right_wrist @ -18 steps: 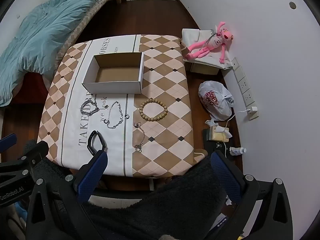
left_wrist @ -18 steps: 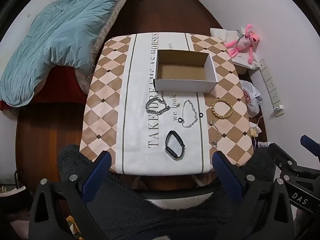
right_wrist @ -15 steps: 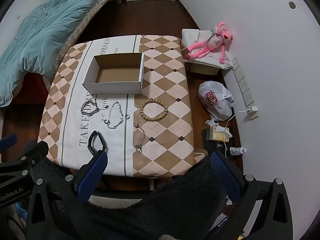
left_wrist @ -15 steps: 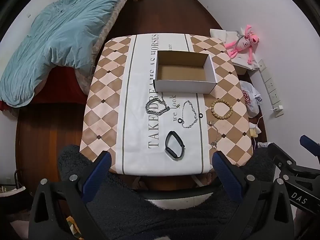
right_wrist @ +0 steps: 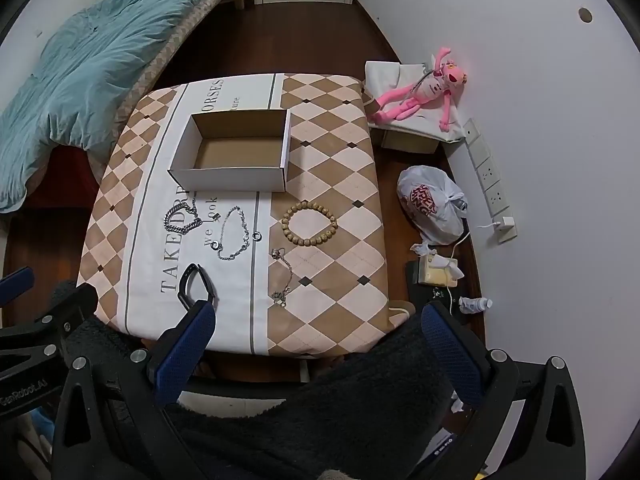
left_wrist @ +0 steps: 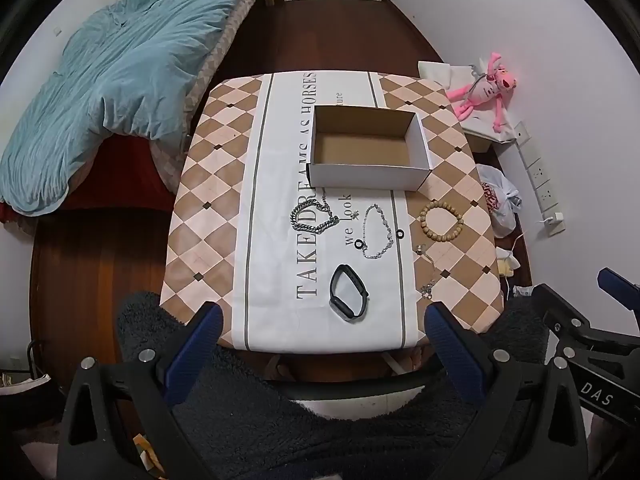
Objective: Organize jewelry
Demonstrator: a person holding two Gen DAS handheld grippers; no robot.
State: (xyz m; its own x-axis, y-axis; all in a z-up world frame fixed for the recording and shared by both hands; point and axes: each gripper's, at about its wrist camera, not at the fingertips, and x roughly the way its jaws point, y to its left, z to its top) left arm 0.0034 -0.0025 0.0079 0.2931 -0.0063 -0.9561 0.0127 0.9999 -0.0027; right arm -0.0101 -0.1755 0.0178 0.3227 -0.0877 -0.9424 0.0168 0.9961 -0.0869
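Jewelry all on tablecloth [left_wrist: 224, 184], none in cardboard box [left_wrist: 368, 148]: chain bracelet [left_wrist: 312, 218], bead bracelet [left_wrist: 441, 220], black band [left_wrist: 348, 293]. Left gripper [left_wrist: 322, 354], right gripper [right_wrist: 316, 354] jaws apart, holding nothing. Task unstarted.

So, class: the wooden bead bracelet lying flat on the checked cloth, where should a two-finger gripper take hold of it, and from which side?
Grip one arc of the wooden bead bracelet, probably its near edge, coming straight down from above. It lies flat as an open ring, so one finger can drop inside the loop and the other outside, pinching across the beads. The right gripper, open, is the nearer one.
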